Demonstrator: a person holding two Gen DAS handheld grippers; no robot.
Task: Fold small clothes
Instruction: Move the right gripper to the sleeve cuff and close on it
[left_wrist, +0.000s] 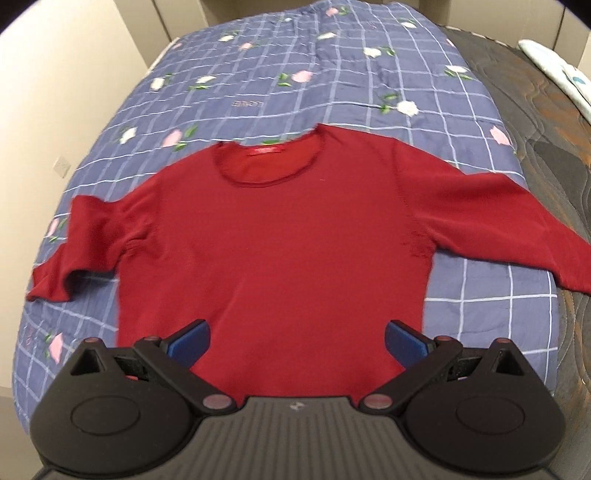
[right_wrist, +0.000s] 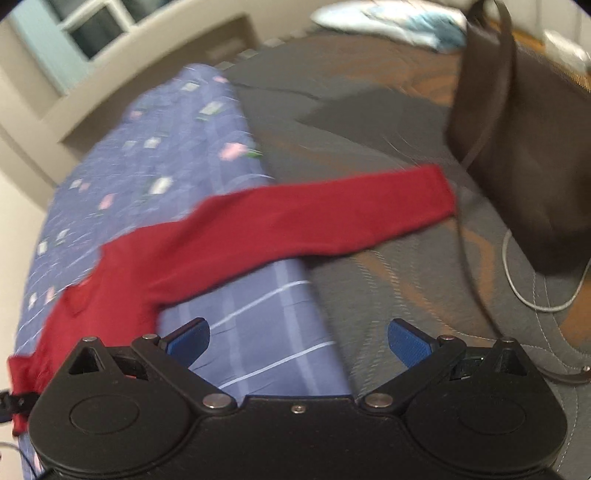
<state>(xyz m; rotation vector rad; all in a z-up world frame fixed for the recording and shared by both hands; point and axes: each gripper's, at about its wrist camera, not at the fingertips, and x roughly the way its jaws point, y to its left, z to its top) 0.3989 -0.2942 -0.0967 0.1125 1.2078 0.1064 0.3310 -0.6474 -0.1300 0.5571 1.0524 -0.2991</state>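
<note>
Red long-sleeved knit sweater (left_wrist: 280, 236) lies flat just ahead of the left tool (left_wrist: 297, 338), spread wide, empty. Right tool (right_wrist: 299, 339), also spread, sits near its sleeve, which overhangs the blue checked floral quilt (left_wrist: 258, 85).

The red sweater (left_wrist: 280, 240) is a soft, matt fine knit. The checked blanket (left_wrist: 332, 85) under it looks velvety cloth. Each tool (left_wrist: 296, 341) is matt black plastic with ribbed blue pads (left_wrist: 402, 341). The dark bag (right_wrist: 517, 147) looks smooth, leathery.

red sweater (left_wrist: 273, 236): 1 | blue floral blanket (left_wrist: 280, 85): 1 | brown bag (right_wrist: 524, 147): 1 | grippers: 2
</note>
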